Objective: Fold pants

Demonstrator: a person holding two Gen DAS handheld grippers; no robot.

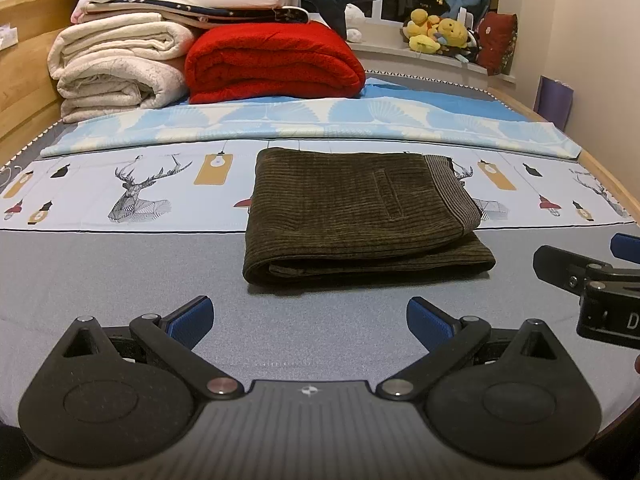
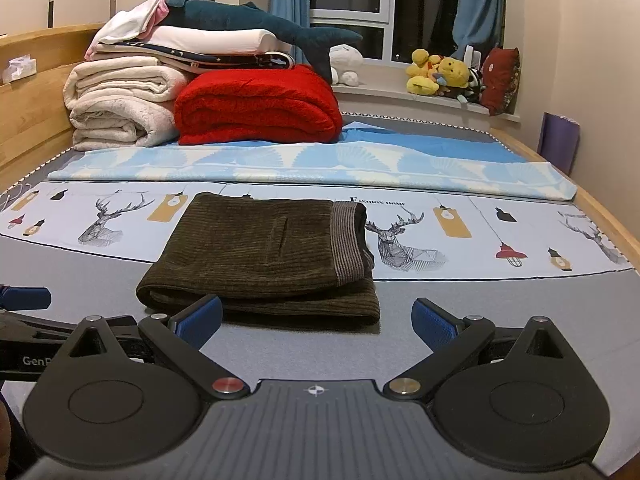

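Note:
Dark olive corduroy pants (image 1: 360, 216) lie folded into a flat stack on the bed, with the striped waistband at the right; they also show in the right wrist view (image 2: 264, 256). My left gripper (image 1: 310, 322) is open and empty, held a little short of the pants' near edge. My right gripper (image 2: 316, 322) is open and empty, just before the pants' near right corner. The right gripper also shows at the right edge of the left wrist view (image 1: 592, 276). A blue pad of the left gripper shows at the left edge of the right wrist view (image 2: 26, 298).
The bed has a grey and deer-print sheet (image 1: 120, 256). A light blue folded cover (image 1: 304, 128) lies behind the pants. A red blanket (image 1: 276, 64) and cream blankets (image 1: 116, 68) are stacked at the back left. Plush toys (image 1: 440, 34) sit on the windowsill. A wooden bed rail (image 2: 612, 220) runs along the right.

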